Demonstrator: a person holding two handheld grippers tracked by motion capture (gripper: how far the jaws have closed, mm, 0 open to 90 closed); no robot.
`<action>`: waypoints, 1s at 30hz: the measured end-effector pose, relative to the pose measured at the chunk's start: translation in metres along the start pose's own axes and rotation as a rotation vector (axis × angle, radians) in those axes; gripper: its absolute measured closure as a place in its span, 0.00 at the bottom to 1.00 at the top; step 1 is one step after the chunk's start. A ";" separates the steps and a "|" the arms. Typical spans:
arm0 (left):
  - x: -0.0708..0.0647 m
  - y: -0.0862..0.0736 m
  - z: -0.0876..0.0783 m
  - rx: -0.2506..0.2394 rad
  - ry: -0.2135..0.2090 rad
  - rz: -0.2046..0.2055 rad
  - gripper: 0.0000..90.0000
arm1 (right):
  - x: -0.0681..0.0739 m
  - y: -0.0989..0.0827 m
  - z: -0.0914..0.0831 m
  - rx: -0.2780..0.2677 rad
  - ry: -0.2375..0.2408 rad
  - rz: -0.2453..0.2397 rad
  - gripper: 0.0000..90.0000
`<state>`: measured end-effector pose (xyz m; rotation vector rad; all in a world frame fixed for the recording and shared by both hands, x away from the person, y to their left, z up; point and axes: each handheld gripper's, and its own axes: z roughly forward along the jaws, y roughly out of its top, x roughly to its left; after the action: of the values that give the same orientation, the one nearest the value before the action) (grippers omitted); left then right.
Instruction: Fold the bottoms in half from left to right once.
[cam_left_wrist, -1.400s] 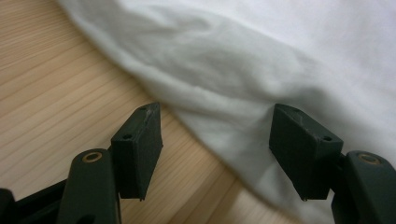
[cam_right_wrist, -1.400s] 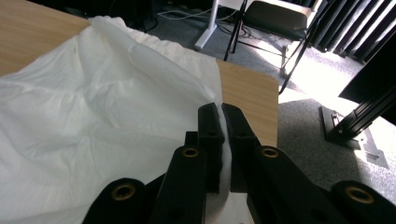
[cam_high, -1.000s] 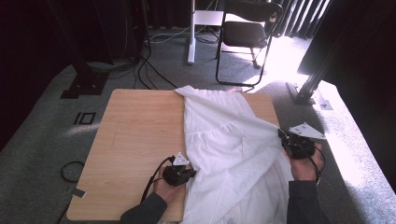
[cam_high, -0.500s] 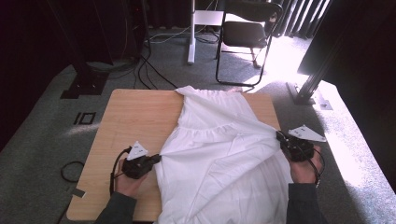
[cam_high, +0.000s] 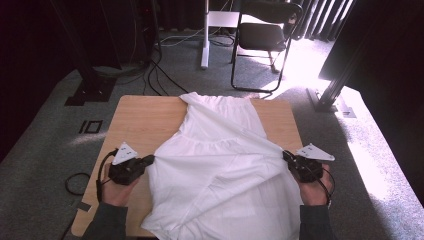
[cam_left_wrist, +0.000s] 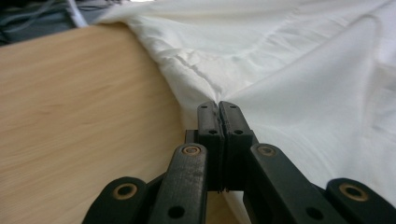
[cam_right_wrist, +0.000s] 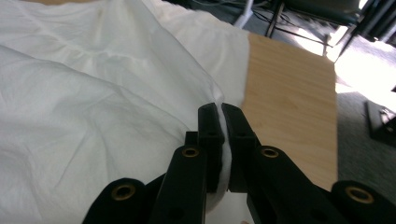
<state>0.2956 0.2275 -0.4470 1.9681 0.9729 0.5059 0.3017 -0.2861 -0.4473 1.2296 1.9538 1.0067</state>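
A white garment (cam_high: 220, 165) lies spread over the wooden table (cam_high: 145, 117), stretched sideways between the two grippers. My left gripper (cam_high: 149, 161) is shut on the garment's left edge, near a gathered seam (cam_left_wrist: 196, 70); its jaws (cam_left_wrist: 218, 108) pinch the cloth (cam_left_wrist: 299, 74) tightly. At the table's right edge my right gripper (cam_high: 287, 156) is shut on the garment's right edge, and a fold of white cloth (cam_right_wrist: 93, 93) shows between its jaws (cam_right_wrist: 219, 109). The garment's near hem hangs over the front edge.
Bare wood lies left of the garment (cam_left_wrist: 79, 102) and at the far right corner (cam_right_wrist: 289, 93). A black folding chair (cam_high: 265, 35) and a white stand (cam_high: 205, 35) are behind the table, with cables (cam_high: 155, 70) on the grey carpet.
My left gripper has pulled the garment's left edge out to the left, spreading the cloth wider across the table. The right gripper has stayed about where it was, still holding.
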 end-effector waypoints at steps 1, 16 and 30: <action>-0.004 -0.001 0.005 0.012 -0.013 0.005 0.99 | -0.002 -0.006 0.002 0.023 -0.032 -0.008 0.97; -0.025 -0.021 0.069 0.143 -0.121 -0.039 0.47 | -0.033 -0.091 0.058 0.255 -0.073 0.114 0.90; -0.043 -0.036 0.120 0.266 0.012 0.081 0.81 | -0.040 -0.094 0.064 0.236 -0.028 0.194 0.86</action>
<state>0.3319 0.1434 -0.5424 2.2517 1.0140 0.4521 0.3258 -0.3314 -0.5561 1.5800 2.0039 0.8630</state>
